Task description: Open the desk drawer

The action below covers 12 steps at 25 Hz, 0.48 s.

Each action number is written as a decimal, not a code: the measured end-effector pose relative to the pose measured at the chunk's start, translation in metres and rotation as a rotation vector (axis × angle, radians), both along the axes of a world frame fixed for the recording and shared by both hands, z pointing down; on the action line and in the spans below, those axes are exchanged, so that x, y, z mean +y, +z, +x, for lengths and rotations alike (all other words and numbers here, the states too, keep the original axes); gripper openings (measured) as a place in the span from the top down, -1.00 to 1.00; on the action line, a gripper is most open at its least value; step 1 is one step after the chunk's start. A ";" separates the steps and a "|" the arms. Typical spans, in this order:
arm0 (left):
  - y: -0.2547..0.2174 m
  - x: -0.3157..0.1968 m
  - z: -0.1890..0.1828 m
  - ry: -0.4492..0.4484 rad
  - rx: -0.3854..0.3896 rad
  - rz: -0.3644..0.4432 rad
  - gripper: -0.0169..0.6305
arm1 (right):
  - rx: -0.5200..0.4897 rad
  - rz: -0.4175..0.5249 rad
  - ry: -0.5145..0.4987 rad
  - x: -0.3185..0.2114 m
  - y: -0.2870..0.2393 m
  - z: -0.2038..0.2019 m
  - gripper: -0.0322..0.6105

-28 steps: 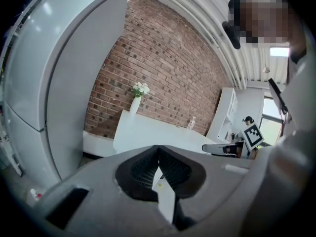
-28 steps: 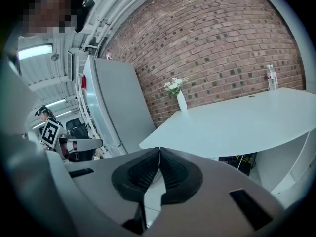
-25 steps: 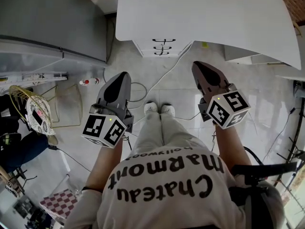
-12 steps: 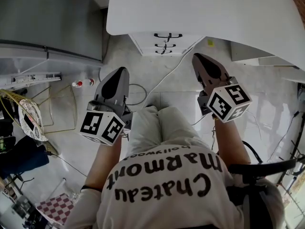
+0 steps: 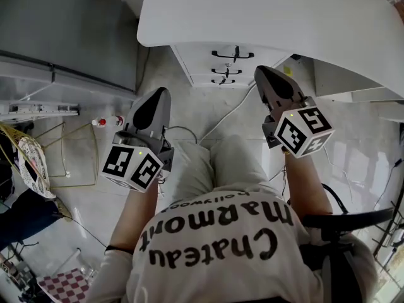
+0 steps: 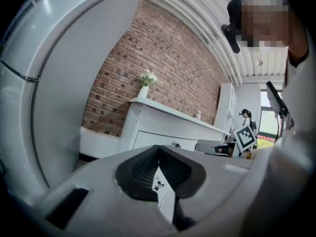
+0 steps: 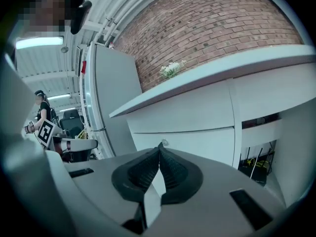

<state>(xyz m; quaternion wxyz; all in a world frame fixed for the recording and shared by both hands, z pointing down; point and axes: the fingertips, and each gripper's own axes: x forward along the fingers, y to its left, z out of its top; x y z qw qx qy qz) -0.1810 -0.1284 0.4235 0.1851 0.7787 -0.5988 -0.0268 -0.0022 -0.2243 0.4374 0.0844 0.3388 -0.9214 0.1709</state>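
Left gripper [image 5: 159, 95]: jaws together, empty.
Right gripper [image 5: 263, 73]: jaws together, empty.
Top drawer handle [image 5: 234, 53]: ungripped; advise parting jaws, gripping squarely, pulling straight.

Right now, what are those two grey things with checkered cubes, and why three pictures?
They are hand-held grippers, tools with two pinching jaws. A person holds the left gripper and the right gripper. One picture comes from a camera on the person's head, looking down. The other two come from cameras on the grippers. Both pairs of jaws are shut, holding nothing. Ahead stands a white desk with closed drawers. A vase of flowers stands on it.
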 end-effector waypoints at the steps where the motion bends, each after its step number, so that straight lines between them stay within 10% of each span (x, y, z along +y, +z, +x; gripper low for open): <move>1: 0.009 -0.002 0.001 0.010 -0.015 0.008 0.90 | -0.010 0.016 0.002 -0.003 0.008 -0.001 0.86; 12: 0.056 -0.027 -0.019 0.028 -0.026 0.153 0.90 | -0.100 0.169 -0.072 -0.016 0.057 -0.027 0.86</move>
